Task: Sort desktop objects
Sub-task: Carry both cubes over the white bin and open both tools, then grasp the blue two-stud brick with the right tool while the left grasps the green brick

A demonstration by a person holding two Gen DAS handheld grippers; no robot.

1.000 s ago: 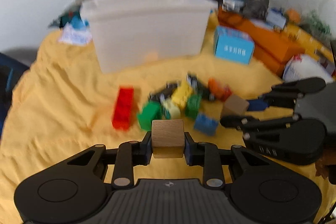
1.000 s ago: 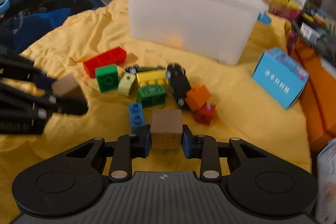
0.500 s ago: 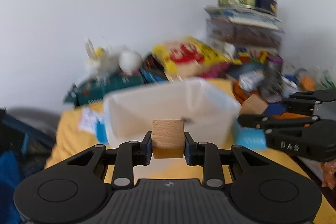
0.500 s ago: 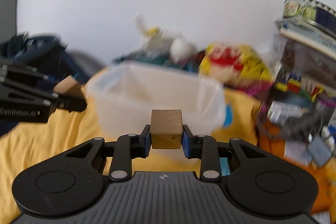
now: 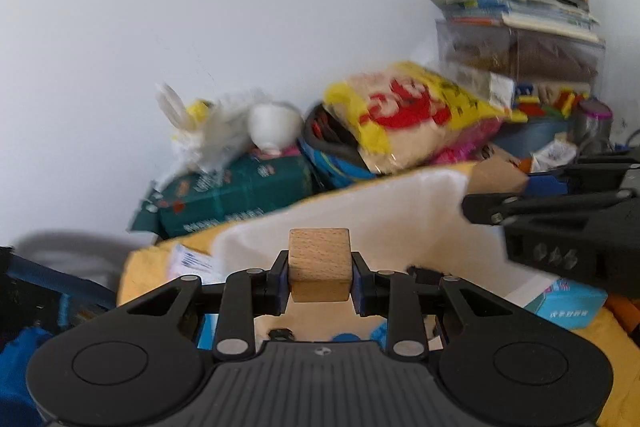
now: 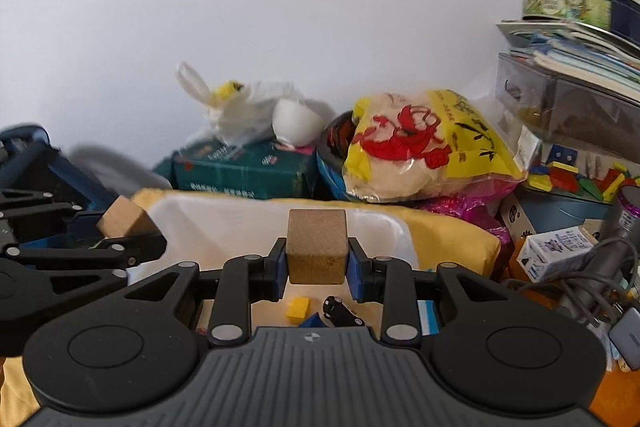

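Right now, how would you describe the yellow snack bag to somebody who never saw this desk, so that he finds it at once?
Start at the white plastic bin on the yellow cloth and look just behind its far rim, toward the wall. The yellow snack bag lies there, between a white egg-shaped thing and the stacked clear drawers. It alone is puffy, with a big red shrimp drawing.

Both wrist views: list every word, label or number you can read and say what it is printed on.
None reads clearly.
Dark green box: white lettering, too blurred.
Yellow snack bag: red figure, black characters, unreadable.
Light blue box: dark characters, too small.
Round tin: picture label, wording unreadable.
Small white carton: print too small.
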